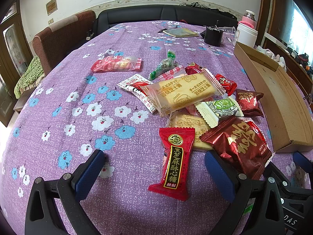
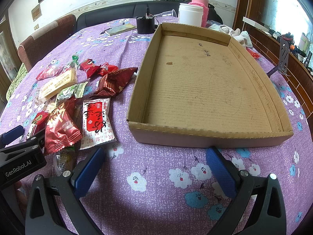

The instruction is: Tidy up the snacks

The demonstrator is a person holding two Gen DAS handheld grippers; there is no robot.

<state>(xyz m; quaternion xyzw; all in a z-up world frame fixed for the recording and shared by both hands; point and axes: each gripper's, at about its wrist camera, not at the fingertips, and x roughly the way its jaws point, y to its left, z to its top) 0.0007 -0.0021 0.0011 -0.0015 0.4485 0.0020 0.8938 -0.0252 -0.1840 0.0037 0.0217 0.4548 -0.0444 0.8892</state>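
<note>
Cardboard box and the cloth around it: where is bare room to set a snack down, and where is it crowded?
The cardboard box is bare inside, wall to wall. The cloth between its near wall and the right gripper is free too, as is the cloth left of the snack pile, toward the brown chair. Between pile and box it is crowded.

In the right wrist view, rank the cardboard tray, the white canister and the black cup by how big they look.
1. cardboard tray, by far the largest.
2. white canister.
3. black cup.
The canister and cup stand at the far end of the table and look close in size, so their order is unsure.
</note>
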